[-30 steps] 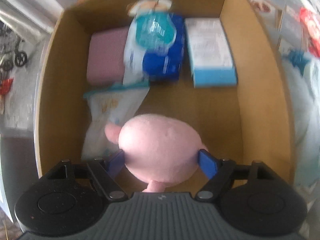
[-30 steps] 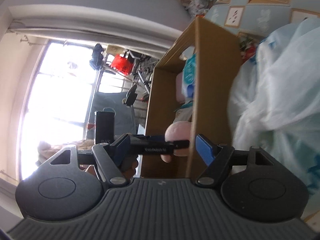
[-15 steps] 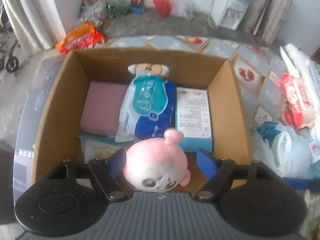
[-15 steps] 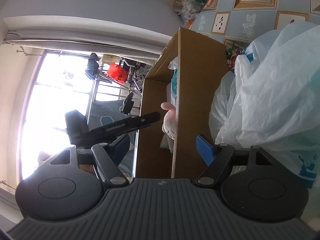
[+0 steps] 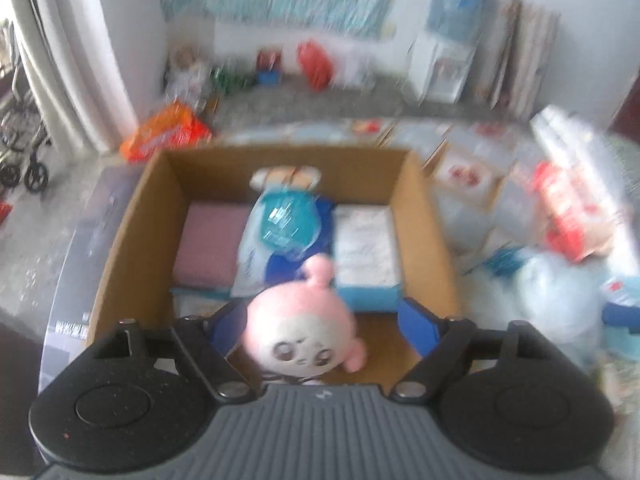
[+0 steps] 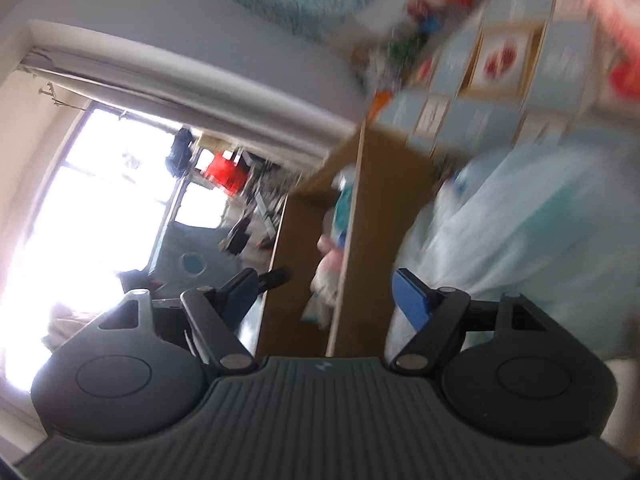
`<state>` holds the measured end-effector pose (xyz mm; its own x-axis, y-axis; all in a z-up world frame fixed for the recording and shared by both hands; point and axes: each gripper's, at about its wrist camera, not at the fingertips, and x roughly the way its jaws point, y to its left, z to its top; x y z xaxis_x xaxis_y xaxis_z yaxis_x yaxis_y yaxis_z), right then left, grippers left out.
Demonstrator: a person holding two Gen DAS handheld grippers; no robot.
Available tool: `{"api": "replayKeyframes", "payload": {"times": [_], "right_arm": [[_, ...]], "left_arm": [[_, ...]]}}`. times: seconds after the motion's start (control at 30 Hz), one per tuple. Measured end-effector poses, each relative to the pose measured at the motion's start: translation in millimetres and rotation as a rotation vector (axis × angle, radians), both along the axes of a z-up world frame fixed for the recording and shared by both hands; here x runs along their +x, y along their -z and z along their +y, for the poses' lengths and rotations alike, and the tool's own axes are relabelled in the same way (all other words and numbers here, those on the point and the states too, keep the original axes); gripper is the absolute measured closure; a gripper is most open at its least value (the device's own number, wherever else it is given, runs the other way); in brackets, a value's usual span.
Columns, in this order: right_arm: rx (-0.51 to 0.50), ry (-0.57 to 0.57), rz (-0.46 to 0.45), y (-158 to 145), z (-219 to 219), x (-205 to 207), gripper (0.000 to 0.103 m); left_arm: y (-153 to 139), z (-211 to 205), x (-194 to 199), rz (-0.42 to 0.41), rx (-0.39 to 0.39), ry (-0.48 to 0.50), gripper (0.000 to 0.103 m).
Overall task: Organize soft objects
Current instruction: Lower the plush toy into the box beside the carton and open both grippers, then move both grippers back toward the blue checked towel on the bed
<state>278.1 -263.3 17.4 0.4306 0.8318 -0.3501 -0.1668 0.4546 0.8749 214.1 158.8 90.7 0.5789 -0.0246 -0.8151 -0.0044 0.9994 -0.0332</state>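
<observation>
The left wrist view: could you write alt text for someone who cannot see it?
A pink plush toy lies between the opening jaws of the left gripper, over the near end of a cardboard box. Farther back the box holds a pink cloth, a blue and white packet and a white box. The picture is blurred.

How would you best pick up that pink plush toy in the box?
Grip the pink plush toy across its round head, coming from above into the open cardboard box. The head is its widest soft part, and the box walls block the sides.

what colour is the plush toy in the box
Pink with a white face, on the plush toy; clearest in the left wrist view.
</observation>
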Motion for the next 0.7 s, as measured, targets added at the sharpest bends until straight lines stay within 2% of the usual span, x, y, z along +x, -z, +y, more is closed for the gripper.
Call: {"api": "replayKeyframes", "payload": {"times": [0.13,0.3,0.4,0.53,0.7], "right_arm": [[-0.114,0.123,-0.108,-34.4,-52.5,-24.3,0.019],[-0.215,0.258,-0.174,-50.9,-104.3,-53.5,0.014],[-0.253,0.292,-0.160,-42.2,-126.2,-67.6,0.013],[-0.254,0.306,-0.115,-16.1,-145.3,-77.8,0.013],[-0.282,0.327,-0.066,16.1,-160.4,-74.6,0.014]], "left_arm": [[-26.3,-26.4,-27.9,-0.093,-0.047,0.041,0.012],[-30.8,-87.2,-41.3,-0.101,-0.077,0.151,0.012],[-25.4,-128.4,-46.5,-0.092,-0.096,0.235,0.012],[-12.4,-190.3,-46.8,-0.077,-0.090,0.352,0.012],[18.5,-261.8,-56.0,-0.099,-0.003,0.505,0.016]]}}
